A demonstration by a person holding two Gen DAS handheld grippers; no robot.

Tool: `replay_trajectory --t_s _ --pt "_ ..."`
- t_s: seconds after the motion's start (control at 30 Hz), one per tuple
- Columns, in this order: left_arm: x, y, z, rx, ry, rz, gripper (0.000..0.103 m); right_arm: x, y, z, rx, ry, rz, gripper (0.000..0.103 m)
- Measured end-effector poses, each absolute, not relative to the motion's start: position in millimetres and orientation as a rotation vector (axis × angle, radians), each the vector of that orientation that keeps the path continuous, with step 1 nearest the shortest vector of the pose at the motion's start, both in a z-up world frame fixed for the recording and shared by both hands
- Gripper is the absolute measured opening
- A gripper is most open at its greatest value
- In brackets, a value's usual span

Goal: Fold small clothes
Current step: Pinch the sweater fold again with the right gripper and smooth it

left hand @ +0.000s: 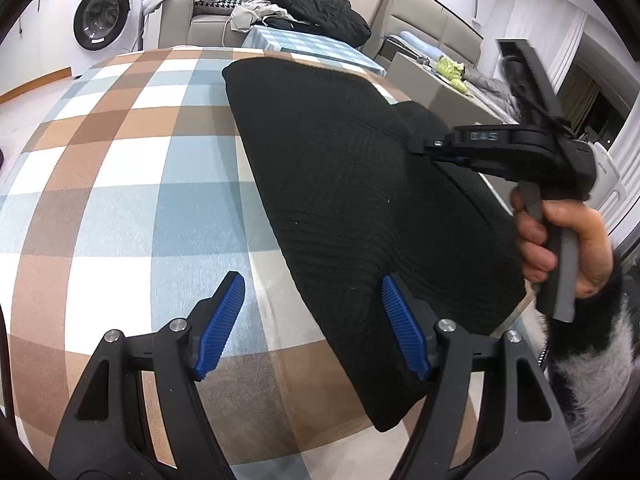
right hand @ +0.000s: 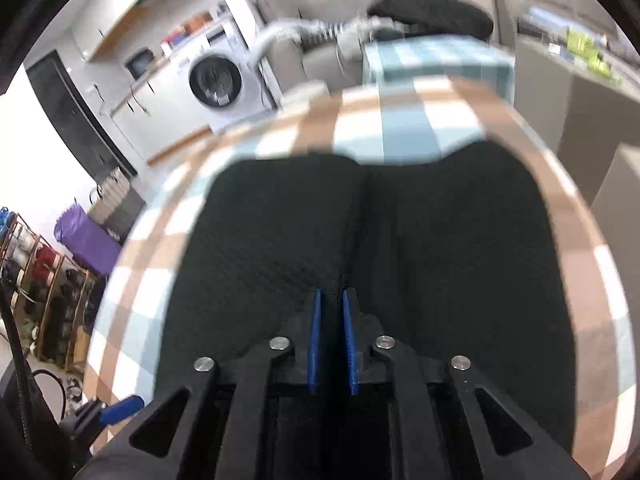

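Observation:
A black knitted garment lies on the checked tablecloth, its right part lifted in a fold. My left gripper is open and empty, hovering over the garment's near left edge. My right gripper pinches the raised fold of the garment. In the right wrist view the right gripper is shut on the black cloth, which spreads to both sides of the blue fingers. The right wrist view is blurred.
The table ends at a far edge, with a second checked table behind it. A sofa with a black coat and a washing machine stand beyond. Grey cabinets are at right.

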State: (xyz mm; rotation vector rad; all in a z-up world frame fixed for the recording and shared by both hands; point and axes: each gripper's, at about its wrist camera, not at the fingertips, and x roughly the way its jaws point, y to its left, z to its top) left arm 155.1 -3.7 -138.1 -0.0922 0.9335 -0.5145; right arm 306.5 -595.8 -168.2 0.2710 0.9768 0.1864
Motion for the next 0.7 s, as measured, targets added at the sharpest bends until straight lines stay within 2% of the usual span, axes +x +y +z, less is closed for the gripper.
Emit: replay_trajectory --t_s 0.13,0.23,0.3,0.33,0.37,0.4,0.5,0.63,0.7 --pt "153 -2 -138 -0.091 0.932 -0.518 0.068 272 -611 -160 0.359 0.973 0.292 0.025" --pt "152 -1 -139 -0.092 0.935 -0.521 0.068 232 -609 -161 0.393 0.99 0.391 0.042" --pt "152 0 -139 -0.092 0.935 -0.521 0.068 211 -603 -167 0.36 1.009 0.427 0.043" --pt "152 0 -139 -0.098 0.937 -0.524 0.068 205 -601 -169 0.349 1.013 0.435 0.043" --pt "151 1 -139 -0.103 0.938 -0.528 0.068 203 -598 -174 0.33 1.021 0.447 0.03" --pt "151 1 -139 -0.108 0.94 -0.533 0.068 201 -598 -174 0.316 1.014 0.449 0.005" --pt "147 2 -138 -0.102 0.937 -0.534 0.068 188 -606 -160 0.324 0.921 0.449 0.005" --pt "139 -1 -141 -0.068 0.95 -0.537 0.068 197 -611 -177 0.276 1.003 0.33 0.005" --pt "133 -5 -141 -0.026 0.941 -0.531 0.068 197 -611 -181 0.293 1.021 0.329 0.012"
